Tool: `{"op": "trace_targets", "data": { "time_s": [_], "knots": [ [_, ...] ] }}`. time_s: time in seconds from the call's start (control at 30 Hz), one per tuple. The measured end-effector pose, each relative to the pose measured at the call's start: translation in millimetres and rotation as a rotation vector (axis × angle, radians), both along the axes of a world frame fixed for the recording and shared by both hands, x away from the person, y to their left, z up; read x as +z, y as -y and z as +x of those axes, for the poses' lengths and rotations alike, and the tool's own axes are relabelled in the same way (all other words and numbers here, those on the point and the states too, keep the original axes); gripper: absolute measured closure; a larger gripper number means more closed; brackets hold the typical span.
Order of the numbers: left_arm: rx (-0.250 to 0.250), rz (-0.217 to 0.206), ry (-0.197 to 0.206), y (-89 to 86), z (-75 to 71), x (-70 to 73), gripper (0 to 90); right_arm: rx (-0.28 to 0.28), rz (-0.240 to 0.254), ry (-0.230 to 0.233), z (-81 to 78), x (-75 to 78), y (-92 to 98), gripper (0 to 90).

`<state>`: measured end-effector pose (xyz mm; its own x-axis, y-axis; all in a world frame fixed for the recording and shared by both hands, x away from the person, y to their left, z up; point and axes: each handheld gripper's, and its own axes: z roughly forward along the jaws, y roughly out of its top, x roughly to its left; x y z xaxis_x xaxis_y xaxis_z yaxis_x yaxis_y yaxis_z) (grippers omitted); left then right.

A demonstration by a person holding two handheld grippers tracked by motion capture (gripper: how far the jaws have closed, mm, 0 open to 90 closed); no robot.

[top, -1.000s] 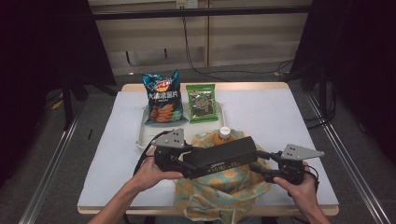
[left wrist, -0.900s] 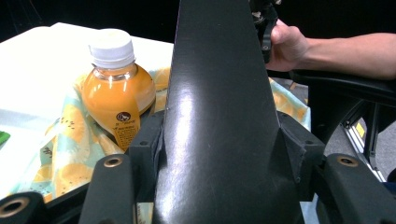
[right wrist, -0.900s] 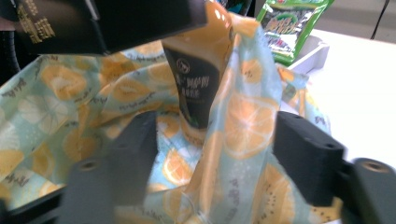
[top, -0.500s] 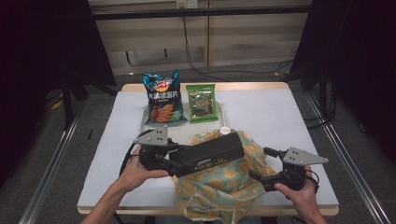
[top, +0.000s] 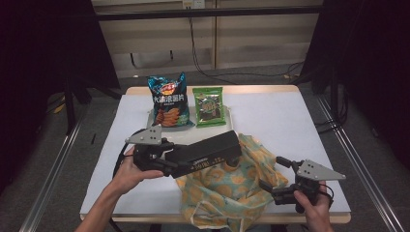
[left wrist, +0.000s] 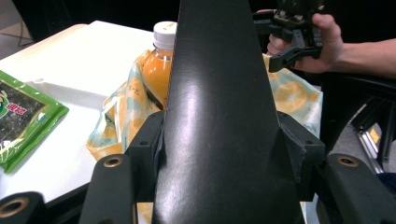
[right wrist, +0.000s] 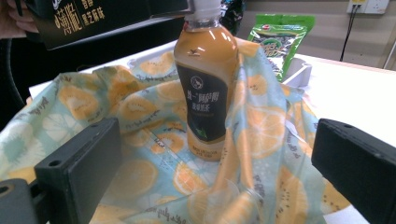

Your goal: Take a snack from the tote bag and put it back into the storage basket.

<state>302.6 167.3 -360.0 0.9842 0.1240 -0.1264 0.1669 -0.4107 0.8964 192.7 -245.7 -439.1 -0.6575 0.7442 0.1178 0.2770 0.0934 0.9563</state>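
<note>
My left gripper (top: 171, 161) is shut on one end of a long black box (top: 209, 151), which it holds level above the orange-print cloth bag (top: 227, 191). In the left gripper view the box (left wrist: 219, 116) fills the space between the jaws. A bottle of brown tea (right wrist: 208, 84) with a white cap stands upright in the bag (right wrist: 140, 140). My right gripper (top: 273, 174) is at the bag's right edge; its jaws have just been opening and stand wide, touching nothing. Its fingers (right wrist: 79, 163) frame the bottle, which stands farther off.
A blue chips bag (top: 168, 101) and a green seaweed pack (top: 209, 106) lean in a white tray (top: 229, 116) at the back of the white table (top: 290, 121). The bag hangs over the table's front edge. Bare tabletop lies to the right and left.
One second ago both grippers held the black box over the bag. The right gripper has let go, opened and drawn back to the right. The left gripper has carried the box leftward.
</note>
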Motion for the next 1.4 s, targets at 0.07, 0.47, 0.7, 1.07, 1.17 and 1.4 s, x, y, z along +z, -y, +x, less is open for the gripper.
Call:
{"op": "trace_targets", "data": {
  "time_s": [0.07,0.47,0.7,1.07,1.17,1.4],
  "knots": [
    [-0.001,-0.001,-0.003,-2.3,0.9,0.5,43.1,-0.004,-0.002,-0.005,0.4,-0.9,1.6,1.2],
    [0.020,-0.048,0.004,-19.6,2.7,20.9,43.1,0.002,-0.006,-0.004,4.5,-2.6,3.6,1.4],
    [0.039,-0.086,0.021,-24.1,12.9,34.0,43.1,0.014,-0.009,-0.004,5.8,-3.4,3.4,1.4],
    [0.115,0.012,0.014,-32.2,54.9,15.3,43.1,0.026,-0.013,-0.010,6.6,-4.2,1.7,1.4],
    [0.133,0.044,-0.002,-31.0,69.0,6.2,43.0,0.029,-0.016,-0.016,6.5,-4.4,0.8,1.4],
    [0.146,0.097,-0.015,-25.5,92.9,-13.2,43.1,0.037,-0.017,-0.017,7.2,-5.3,0.0,1.4]
  ]
}}
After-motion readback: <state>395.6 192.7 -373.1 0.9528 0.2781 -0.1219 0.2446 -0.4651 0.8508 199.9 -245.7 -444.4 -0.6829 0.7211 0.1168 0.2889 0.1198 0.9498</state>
